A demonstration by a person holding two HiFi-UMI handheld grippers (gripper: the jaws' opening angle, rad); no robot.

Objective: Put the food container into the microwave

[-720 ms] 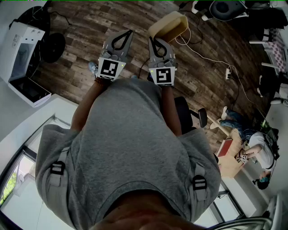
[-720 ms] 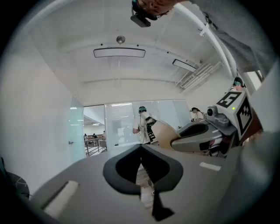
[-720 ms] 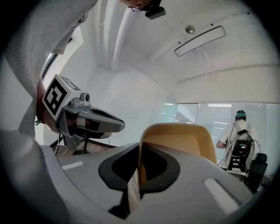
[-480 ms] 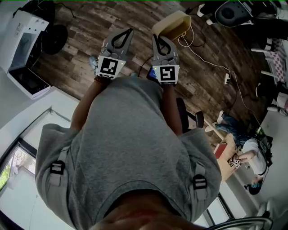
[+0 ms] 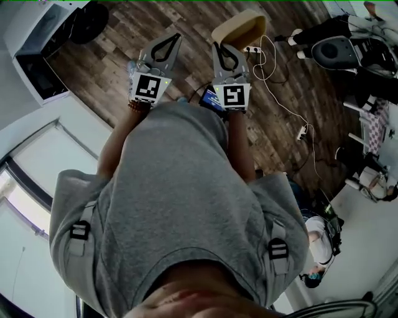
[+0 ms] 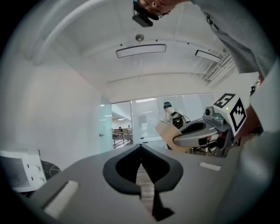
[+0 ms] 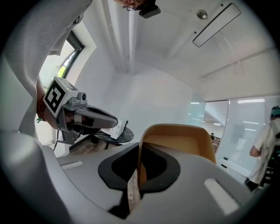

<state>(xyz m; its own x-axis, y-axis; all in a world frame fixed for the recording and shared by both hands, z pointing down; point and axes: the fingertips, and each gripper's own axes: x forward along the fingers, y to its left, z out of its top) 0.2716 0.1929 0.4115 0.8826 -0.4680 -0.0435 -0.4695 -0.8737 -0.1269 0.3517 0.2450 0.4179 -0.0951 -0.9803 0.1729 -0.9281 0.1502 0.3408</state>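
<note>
Holding container, microwave well apart

Head view: right gripper [image 5: 219,46] pinches container [image 5: 241,28] over floor [image 5: 186,18]; microwave [image 5: 37,68] upper left.
Left gripper view: left gripper [image 6: 140,148] jaws pressed together, nothing between.
Right gripper view: jaws clamp the container wall.

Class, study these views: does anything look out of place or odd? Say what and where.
Loose white cables trail across the wood floor right of the right gripper, shut on the food container wall: a tripping risk.

Left gripper [image 5: 175,39] jaws together, empty; right gripper [image 5: 218,46] jaws tight on food container [image 5: 244,27] wall.
</note>
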